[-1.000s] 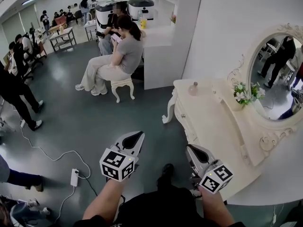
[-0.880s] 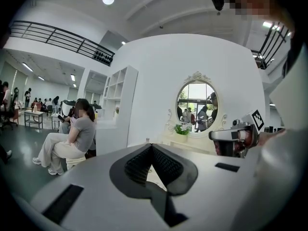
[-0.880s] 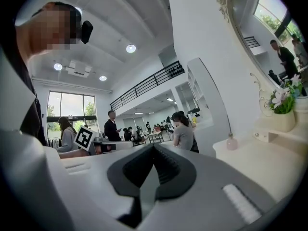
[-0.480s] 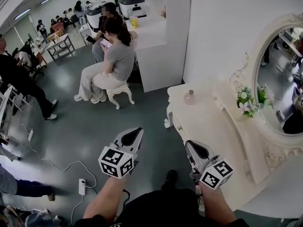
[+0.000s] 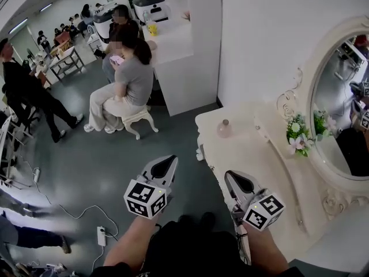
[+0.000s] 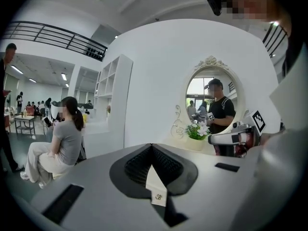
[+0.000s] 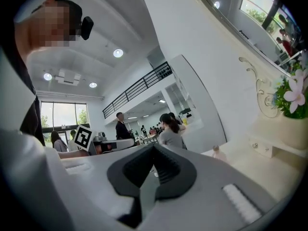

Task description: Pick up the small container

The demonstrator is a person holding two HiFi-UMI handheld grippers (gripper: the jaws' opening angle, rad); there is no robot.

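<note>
Down in front of us, the left gripper point(image 5: 170, 160) has its jaws pressed together with nothing between them, and the right gripper point(image 5: 230, 175) looks the same, closed and empty. So we're not on the pick yet, right? (OP)

Yep, we reckon this is just the approach. The small container point(image 5: 223, 128), that pink bottle, stands upright near the far end of the white vanity table point(image 5: 253, 160), well apart from both grippers. (reply)

How do we do it cleanly? (OP)

We'd use the right one, since it's on the table side. Spread the jaws before we arrive, come in level at the bottle's round body rather than its small top, and close gently so it doesn't tip. Bare tabletop surrounds it, and the flowers point(image 5: 298, 134) by the oval mirror point(image 5: 340, 108) sit off to the side, so we shouldn't bump anything. (reply)
</note>
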